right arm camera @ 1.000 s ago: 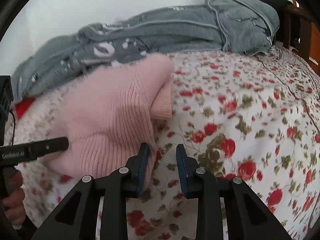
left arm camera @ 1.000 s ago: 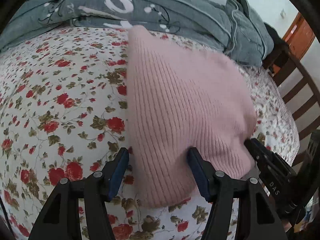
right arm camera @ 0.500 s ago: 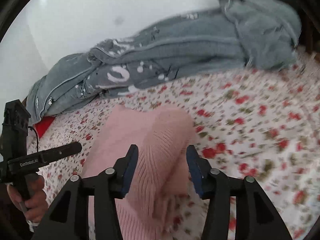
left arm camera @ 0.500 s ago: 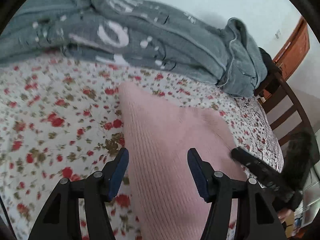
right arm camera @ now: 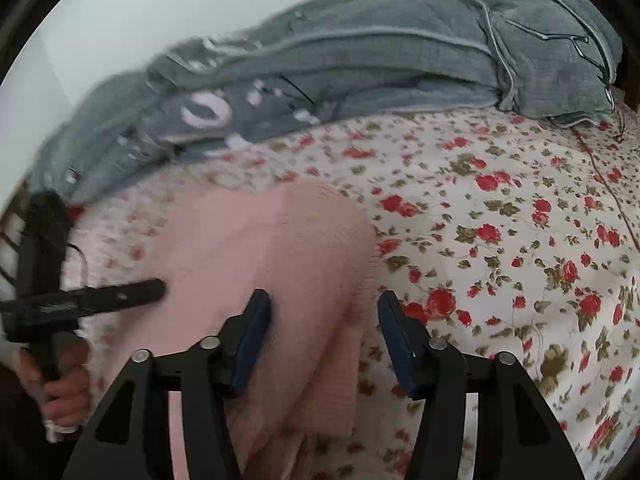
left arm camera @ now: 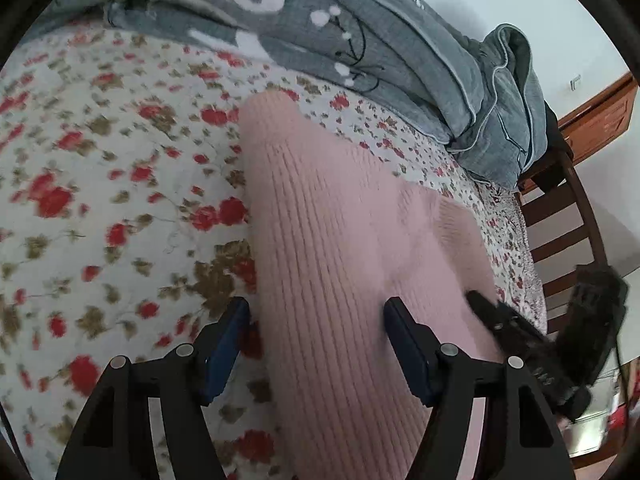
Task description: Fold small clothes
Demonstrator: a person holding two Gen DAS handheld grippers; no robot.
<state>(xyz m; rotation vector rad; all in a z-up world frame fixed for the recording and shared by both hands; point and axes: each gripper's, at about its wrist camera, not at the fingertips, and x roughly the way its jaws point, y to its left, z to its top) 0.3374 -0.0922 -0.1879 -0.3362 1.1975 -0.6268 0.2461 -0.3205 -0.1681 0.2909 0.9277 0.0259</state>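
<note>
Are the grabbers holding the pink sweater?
No. Both the left gripper and right gripper have just been opening around the pink sweater, not pinching it.

Soft, even daylight fills both views, bright without harsh glare, and the plain white wall (right arm camera: 132,28) behind reads slightly washed out. Shadows are faint: a dim patch under the dark blue gripper pads (left arm camera: 224,350) and a gentle shade along the folds of the ribbed pink knit garment (left arm camera: 340,264). Motion blur smears the red-rose floral bedsheet (left arm camera: 100,200) in the left wrist view and the grey printed quilt (right arm camera: 280,92) in the right wrist view. Strong fisheye bending curves the brown wooden chair back (left arm camera: 576,216), and black vignette fills every corner.
</note>
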